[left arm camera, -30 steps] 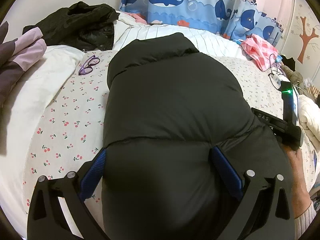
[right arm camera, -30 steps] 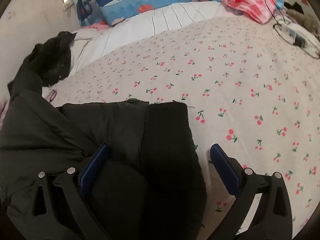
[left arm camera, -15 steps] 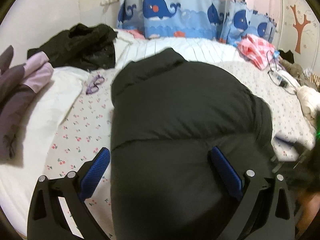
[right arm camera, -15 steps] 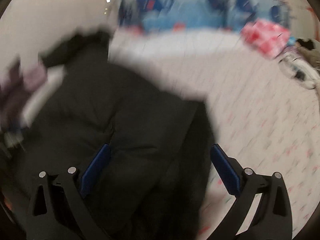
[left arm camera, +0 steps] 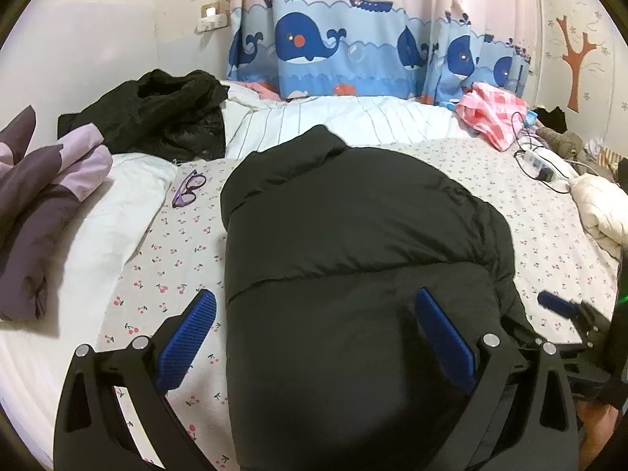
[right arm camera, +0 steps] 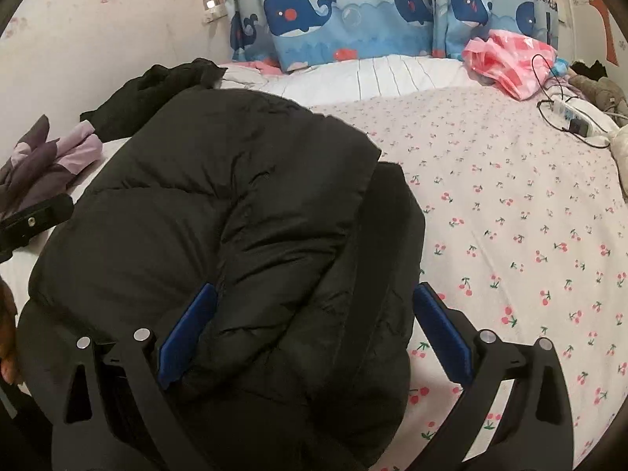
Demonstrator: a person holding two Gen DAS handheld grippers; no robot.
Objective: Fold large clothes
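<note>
Black puffer jacket (left arm camera: 353, 274) lies centre frame on a cherry-print bed sheet (left arm camera: 165, 274), collar toward the whale curtain (left arm camera: 314, 47) at top, sides already turned in to a long bundle. Left gripper (left arm camera: 314, 337) sits low in frame w/ blue pads spread wide, straddling the jacket's near end, gripping nothing. In the right wrist view the right gripper (right arm camera: 314, 322) is also wide open, one pad over the padded fabric, the other at the jacket's right edge; nothing pinched. Likely next: bring the near hem up toward the collar. To do it well, bite thick fabric at both corners evenly, lift together, press air out. No boxes or baskets in view; loose items only: dark coat (left arm camera: 157, 110) upper left, purple garment (left arm camera: 47, 196) left edge, glasses (left arm camera: 188, 192), pink cloth (left arm camera: 494, 114) upper right.
</note>
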